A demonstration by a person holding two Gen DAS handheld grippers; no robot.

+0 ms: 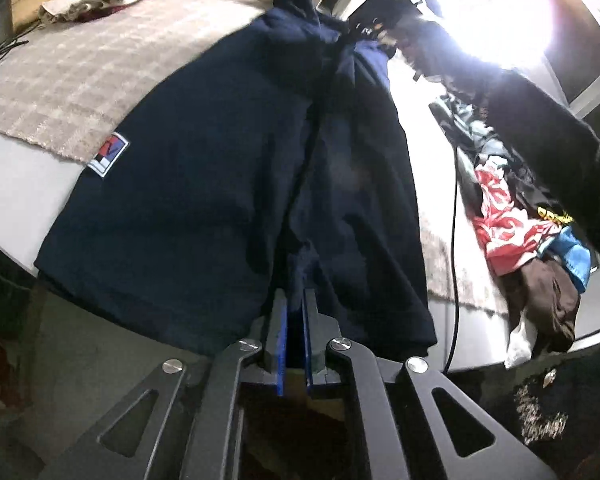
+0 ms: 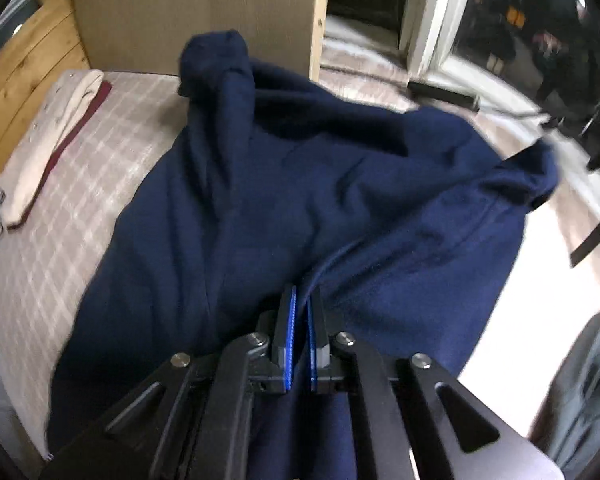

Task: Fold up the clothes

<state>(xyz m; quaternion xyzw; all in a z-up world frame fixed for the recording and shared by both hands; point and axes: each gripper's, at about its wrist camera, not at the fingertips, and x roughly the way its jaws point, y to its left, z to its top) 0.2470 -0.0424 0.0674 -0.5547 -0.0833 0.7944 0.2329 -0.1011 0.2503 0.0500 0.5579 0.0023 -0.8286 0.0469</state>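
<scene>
**Operator:** Surface status: bed with a beige checked blanket point(image 2: 60, 216); a wooden cabinet point(image 2: 188, 12) stands behind it. Report garment position.

**Inspector:** Navy sweatshirt point(image 2: 300, 184) lies across the checked blanket, partly lifted and bunched. A sewn patch label point(image 1: 109, 154) shows on the garment's edge, just beside the blanket border.

**Operator:** Left gripper point(image 1: 297, 300)?

**Inspector:** Fingers nearly together, pinching a fold of the navy sweatshirt between the blue pads point(image 1: 281, 344).

**Operator:** Right gripper point(image 2: 302, 304)?

**Inspector:** Same condition: jaws narrowed to a slim gap, navy fabric clamped between them. In the left wrist view it sits at the far end of the sweatshirt, gathered cloth hanging from it.

**Operator:** Other items?

**Inspector:** Folded cream and maroon clothes point(image 2: 60, 136) lie on the blanket, well apart from the sweatshirt. A mixed clothes pile point(image 1: 520, 216) lies on the sweatshirt's opposite side, a black cable point(image 1: 454, 240) between them.
</scene>
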